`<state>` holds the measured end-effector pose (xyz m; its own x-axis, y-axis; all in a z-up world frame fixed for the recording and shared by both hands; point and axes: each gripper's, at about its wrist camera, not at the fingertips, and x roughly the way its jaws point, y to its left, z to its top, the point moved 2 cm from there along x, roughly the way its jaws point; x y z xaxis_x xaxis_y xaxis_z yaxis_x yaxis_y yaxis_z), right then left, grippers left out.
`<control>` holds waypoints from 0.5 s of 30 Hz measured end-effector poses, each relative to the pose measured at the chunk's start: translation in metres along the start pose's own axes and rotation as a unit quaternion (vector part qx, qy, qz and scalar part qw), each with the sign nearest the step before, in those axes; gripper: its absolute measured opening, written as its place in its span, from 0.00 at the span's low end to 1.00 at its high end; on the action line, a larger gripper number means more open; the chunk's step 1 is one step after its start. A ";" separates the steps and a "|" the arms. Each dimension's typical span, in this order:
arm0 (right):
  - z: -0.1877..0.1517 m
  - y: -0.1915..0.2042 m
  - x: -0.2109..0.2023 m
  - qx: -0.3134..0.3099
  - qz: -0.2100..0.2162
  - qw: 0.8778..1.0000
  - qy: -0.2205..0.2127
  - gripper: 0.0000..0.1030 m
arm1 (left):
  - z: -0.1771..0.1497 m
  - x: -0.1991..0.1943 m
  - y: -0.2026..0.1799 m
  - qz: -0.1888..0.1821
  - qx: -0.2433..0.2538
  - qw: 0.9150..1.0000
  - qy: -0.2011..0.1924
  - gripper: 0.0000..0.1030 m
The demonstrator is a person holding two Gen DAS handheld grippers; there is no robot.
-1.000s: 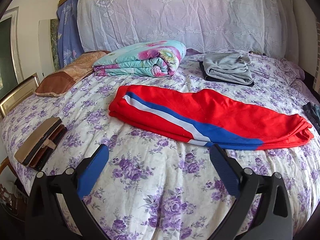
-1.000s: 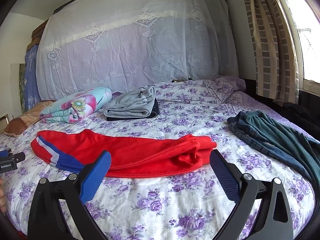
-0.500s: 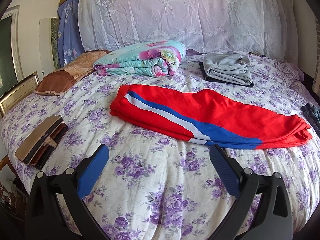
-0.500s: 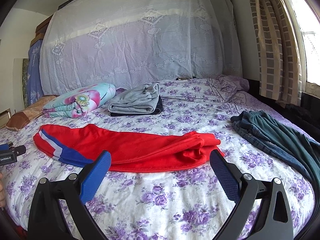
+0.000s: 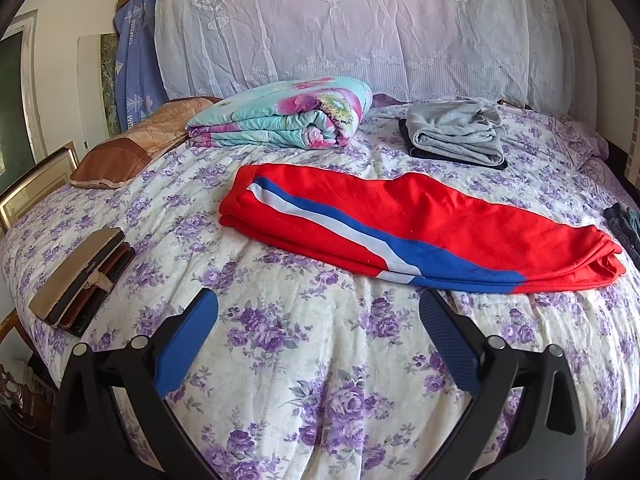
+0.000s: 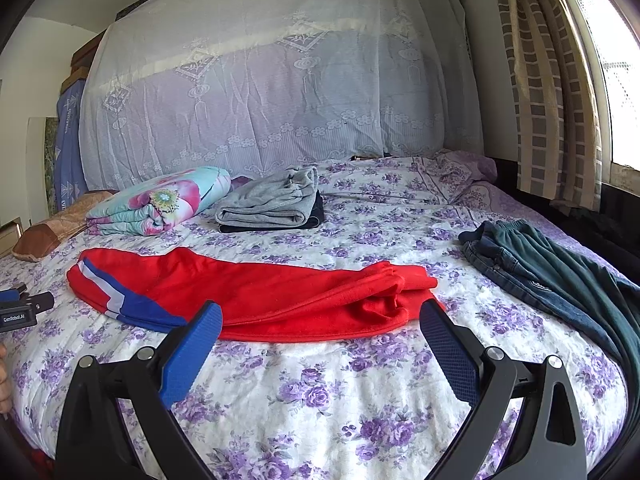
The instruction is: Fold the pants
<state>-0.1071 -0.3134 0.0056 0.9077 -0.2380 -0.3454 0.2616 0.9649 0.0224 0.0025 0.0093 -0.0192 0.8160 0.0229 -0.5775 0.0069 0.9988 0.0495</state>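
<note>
Across the middle of the floral bedspread (image 5: 320,380) lie the red track pants (image 5: 440,224), folded lengthwise into one long band, with a blue and white stripe (image 5: 360,236) running along the side that faces the left gripper. Seen from the right wrist camera, the same pants (image 6: 280,300) stretch sideways, their bunched red end lying closest to the right gripper's right-hand finger. The left gripper (image 5: 318,318) hovers over the bedspread on the near side of the pants, its blue-padded fingers (image 5: 188,344) spread wide with nothing between them. The right gripper (image 6: 320,324) is likewise spread wide and holds nothing, its fingertips close to the near edge of the pants; whether they touch the cloth cannot be told. Beyond the pants, toward the lace-draped headboard (image 5: 360,28), sit a folded floral quilt (image 5: 288,116) and a folded grey garment (image 5: 456,132) on top of a dark one. Left of the pants, near the bed's edge, rests a brown wallet stack (image 5: 80,276), and a brown pillow (image 5: 128,148) lies beside the quilt. Right of the pants, dark green pants and jeans (image 6: 552,280) lie in a loose heap.
</note>
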 end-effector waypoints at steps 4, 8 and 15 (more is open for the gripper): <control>0.000 0.000 0.000 0.001 -0.001 1.000 0.000 0.97 | 0.000 0.001 0.000 0.000 0.000 1.000 0.000 0.95; 0.000 0.000 0.000 0.000 -0.001 1.000 0.000 0.97 | 0.000 0.001 0.000 0.000 0.000 1.000 0.001 0.95; 0.000 -0.001 0.000 0.001 -0.001 1.000 0.000 0.97 | 0.000 0.001 0.000 0.000 0.000 1.000 0.000 0.95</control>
<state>-0.1072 -0.3145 0.0052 0.9069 -0.2406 -0.3458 0.2645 0.9641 0.0228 0.0031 0.0091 -0.0195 0.8155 0.0227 -0.5783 0.0068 0.9988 0.0487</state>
